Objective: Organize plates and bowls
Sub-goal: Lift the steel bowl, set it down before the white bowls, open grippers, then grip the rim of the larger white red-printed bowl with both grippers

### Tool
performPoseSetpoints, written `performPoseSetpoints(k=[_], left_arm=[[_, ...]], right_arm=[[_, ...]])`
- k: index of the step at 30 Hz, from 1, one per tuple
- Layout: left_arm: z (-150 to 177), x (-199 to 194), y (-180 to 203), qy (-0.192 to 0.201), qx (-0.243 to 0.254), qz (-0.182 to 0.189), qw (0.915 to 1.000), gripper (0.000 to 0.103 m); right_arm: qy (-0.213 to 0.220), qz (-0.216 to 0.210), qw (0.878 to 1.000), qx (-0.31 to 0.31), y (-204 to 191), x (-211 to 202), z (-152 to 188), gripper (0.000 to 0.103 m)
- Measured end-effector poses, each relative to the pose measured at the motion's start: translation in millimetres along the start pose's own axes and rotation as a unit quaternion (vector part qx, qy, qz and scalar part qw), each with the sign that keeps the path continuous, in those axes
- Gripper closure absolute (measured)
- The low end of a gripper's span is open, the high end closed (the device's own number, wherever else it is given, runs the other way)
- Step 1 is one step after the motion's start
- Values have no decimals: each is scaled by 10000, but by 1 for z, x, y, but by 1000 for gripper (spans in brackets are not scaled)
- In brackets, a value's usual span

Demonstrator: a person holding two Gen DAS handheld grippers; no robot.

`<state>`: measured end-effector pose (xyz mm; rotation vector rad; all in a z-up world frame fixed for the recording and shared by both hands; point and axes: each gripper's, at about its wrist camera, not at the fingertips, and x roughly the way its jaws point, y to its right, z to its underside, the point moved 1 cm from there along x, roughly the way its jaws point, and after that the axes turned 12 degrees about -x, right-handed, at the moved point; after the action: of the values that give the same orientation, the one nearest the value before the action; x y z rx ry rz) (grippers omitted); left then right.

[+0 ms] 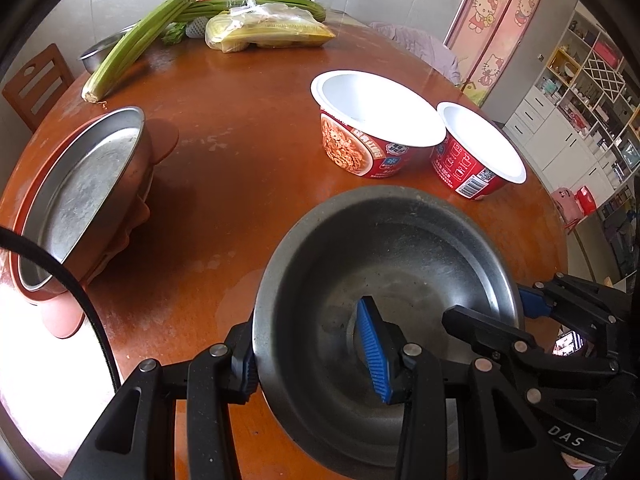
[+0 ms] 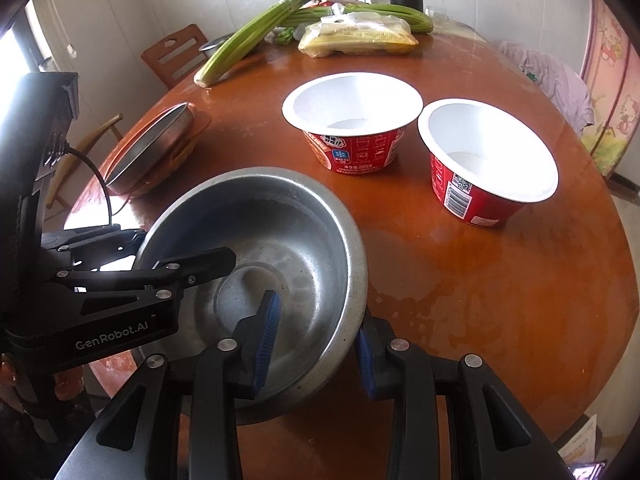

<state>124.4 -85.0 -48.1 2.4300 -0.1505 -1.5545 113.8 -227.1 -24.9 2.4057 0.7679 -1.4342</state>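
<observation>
Left hand-held gripper (image 1: 316, 354) pinches the steel bowl's (image 1: 384, 256) left rim, one pad outside, one inside. Right hand-held gripper (image 2: 316, 344) clamps the same bowl at its right rim. The bowl sits low over the worktop (image 2: 480, 280), near its front edge. Left lies a tilted pan (image 1: 80, 188); two cups (image 2: 352, 120) stand beyond, bare wood between.

A steel bowl (image 1: 384, 280) sat upright at the table's near edge. Two empty red paper bowls (image 2: 352, 120) (image 2: 486, 160) stood just beside each other further back. A shallow metal plate (image 1: 84, 192) rested tilted, apparently on an orange dish (image 1: 24, 216).
</observation>
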Motion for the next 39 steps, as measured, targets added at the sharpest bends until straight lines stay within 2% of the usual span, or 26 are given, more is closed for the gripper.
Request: performPoseSetpoints(k=[10, 15, 21, 28, 39], left_arm=[[-1, -11, -4, 156, -37, 38, 9999, 58], [-3, -19, -8, 265, -93, 8, 9996, 58], [-11, -31, -11, 430, -131, -27, 9990, 57], [-27, -36, -8, 500, -90, -92, 9987, 57], [-75, -29, 6, 516, 189, -157, 9984, 57]], right_arm=[[90, -71, 9999, 117, 5, -5, -1, 61], [257, -160, 9989, 347, 13, -12, -3, 56], [378, -189, 9978, 520, 24, -20, -9, 56], [353, -306, 9955, 823, 36, -16, -23, 56], [324, -336, 9913, 1234, 56, 1, -55, 56]])
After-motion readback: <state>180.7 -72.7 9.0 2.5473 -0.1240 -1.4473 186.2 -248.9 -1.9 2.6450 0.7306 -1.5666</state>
